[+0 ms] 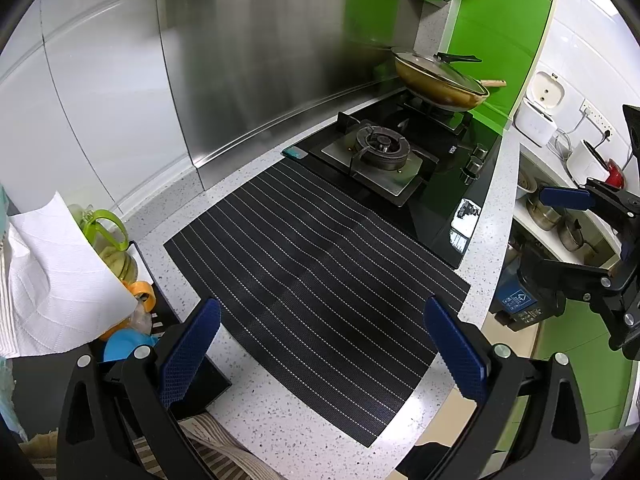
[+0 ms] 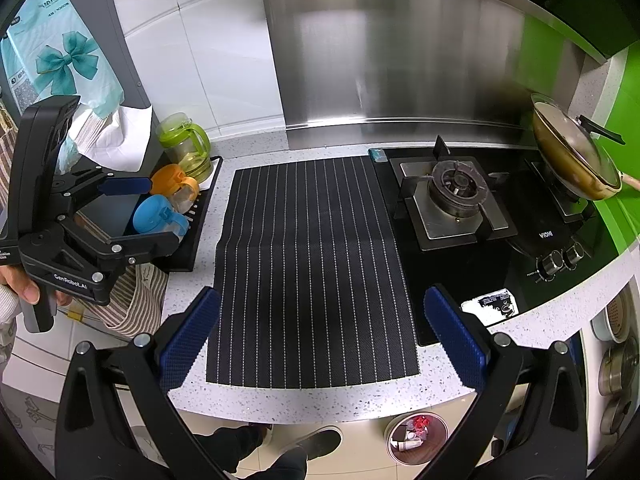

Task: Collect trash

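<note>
While both grippers hang above the counter with nothing in them, the job looks finished or not yet begun. Left gripper (image 1: 322, 354): fingers wide apart, empty, over the striped black mat (image 1: 316, 276). Right gripper (image 2: 322, 354): same, fingers spread, empty, over the mat's near edge.

Trash location: none visible on the mat or the speckled counter (image 2: 320, 402). What does show is a round bin (image 2: 418, 436) on the floor at 5 o'clock in the right wrist view, holding scraps, one of them red.

Risks, as judged:
- Clutter at 9 o'clock could be mistaken for trash: green jug (image 2: 188, 148), orange lid (image 2: 174, 182) and blue lid (image 2: 156, 214) on a black tray (image 2: 192, 248). A reach there could knock them over.
- Paper towel (image 1: 52, 276) hangs loose just beside the left gripper; a jaw could snag it.
- Lidded pan (image 2: 576, 156) at 2 o'clock sits tilted on its burner; a bump could tip it.
- Bin lies below the counter edge, so a drop released early would miss it.
</note>
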`<state>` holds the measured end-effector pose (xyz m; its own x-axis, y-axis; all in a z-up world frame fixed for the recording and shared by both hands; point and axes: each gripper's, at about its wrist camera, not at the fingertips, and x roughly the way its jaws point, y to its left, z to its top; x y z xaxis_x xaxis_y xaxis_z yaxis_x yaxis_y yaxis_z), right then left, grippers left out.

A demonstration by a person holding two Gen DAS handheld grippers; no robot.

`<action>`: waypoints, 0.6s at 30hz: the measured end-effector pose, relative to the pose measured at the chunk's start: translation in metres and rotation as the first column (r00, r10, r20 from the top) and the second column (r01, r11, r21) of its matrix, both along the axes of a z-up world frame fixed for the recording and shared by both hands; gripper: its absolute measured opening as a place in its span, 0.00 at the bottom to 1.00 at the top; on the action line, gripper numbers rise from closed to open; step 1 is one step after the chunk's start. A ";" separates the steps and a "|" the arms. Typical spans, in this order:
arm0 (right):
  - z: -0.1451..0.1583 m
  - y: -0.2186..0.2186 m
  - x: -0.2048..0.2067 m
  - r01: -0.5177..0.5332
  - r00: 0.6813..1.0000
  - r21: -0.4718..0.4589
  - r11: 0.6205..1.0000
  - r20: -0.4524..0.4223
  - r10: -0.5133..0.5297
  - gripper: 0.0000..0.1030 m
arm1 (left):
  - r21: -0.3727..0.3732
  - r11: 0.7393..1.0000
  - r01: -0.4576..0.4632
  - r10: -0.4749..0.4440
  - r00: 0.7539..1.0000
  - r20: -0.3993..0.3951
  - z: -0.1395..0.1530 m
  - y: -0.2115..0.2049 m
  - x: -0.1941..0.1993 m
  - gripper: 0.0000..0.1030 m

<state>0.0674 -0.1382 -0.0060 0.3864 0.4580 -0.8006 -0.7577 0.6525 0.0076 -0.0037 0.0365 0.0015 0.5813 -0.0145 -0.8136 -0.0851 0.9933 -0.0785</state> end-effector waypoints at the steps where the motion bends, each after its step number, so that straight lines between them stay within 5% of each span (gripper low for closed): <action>1: 0.000 0.000 0.000 0.000 1.000 0.000 1.000 0.000 0.000 0.97 | 0.000 1.000 0.001 -0.001 1.000 0.000 0.000 0.000 0.000 0.95; 18: 0.001 0.001 -0.004 -0.003 1.000 0.004 1.000 0.003 0.003 0.97 | 0.024 0.999 -0.022 0.022 1.000 -0.010 0.002 -0.005 0.000 0.95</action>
